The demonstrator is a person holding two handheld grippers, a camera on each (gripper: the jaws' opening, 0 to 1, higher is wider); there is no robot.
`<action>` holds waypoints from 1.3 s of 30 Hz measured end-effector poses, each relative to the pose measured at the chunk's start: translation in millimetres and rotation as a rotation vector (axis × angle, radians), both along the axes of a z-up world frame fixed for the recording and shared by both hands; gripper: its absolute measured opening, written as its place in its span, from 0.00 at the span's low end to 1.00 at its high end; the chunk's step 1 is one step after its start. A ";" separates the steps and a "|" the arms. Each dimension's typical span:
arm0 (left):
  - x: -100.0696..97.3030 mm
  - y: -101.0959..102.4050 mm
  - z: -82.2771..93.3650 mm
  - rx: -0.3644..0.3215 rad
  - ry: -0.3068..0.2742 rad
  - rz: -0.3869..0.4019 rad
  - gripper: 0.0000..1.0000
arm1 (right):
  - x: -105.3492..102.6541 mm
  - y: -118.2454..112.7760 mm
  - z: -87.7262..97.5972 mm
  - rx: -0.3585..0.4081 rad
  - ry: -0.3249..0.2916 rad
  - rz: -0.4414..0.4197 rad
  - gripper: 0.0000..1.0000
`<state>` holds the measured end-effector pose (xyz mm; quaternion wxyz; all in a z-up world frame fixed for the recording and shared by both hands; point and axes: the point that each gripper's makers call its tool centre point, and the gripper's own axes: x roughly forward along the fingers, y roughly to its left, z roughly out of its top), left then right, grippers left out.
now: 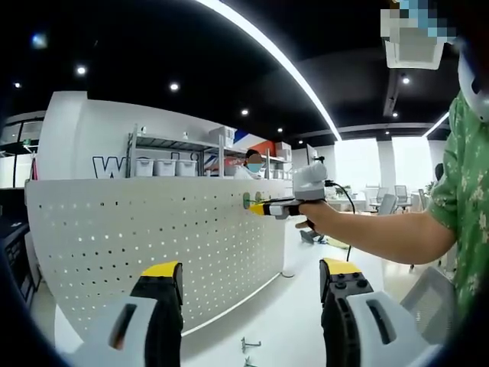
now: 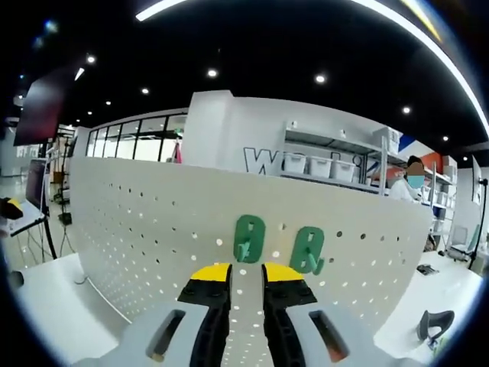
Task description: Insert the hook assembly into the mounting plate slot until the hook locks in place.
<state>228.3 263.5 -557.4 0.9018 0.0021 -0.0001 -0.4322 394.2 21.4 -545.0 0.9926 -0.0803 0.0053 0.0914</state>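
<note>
In the left gripper view, your left gripper [image 1: 248, 277] hangs spread before the white pegboard [image 1: 114, 237], while your right gripper [image 1: 260, 207] reaches its upper right edge. In the right gripper view, those jaws are nearly pressed together, holding nothing, just below two green hooks [image 2: 249, 238] mounted on the board.

Behind the board, a metal shelf rack [image 1: 172, 149] carrying white storage bins [image 2: 319, 167] in a row. Beside it, a masked person [image 2: 413, 180] standing. Overhead, a dark ceiling with a long light strip [image 1: 267, 50] and small round spotlights [image 2: 212, 73]. Far right, office chairs [image 1: 399, 196] near bright windows.
</note>
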 end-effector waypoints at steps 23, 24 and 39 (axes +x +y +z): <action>-8.7 0.5 5.7 0.005 -0.013 0.010 0.75 | -29.9 21.7 8.2 0.068 -0.052 0.115 0.60; -9.4 0.4 5.8 0.007 -0.014 0.011 0.75 | -32.0 22.0 8.0 0.073 -0.052 0.116 0.62; -17.2 -5.7 3.6 0.019 -0.007 0.012 0.75 | -56.8 28.3 8.2 0.099 -0.032 0.175 0.77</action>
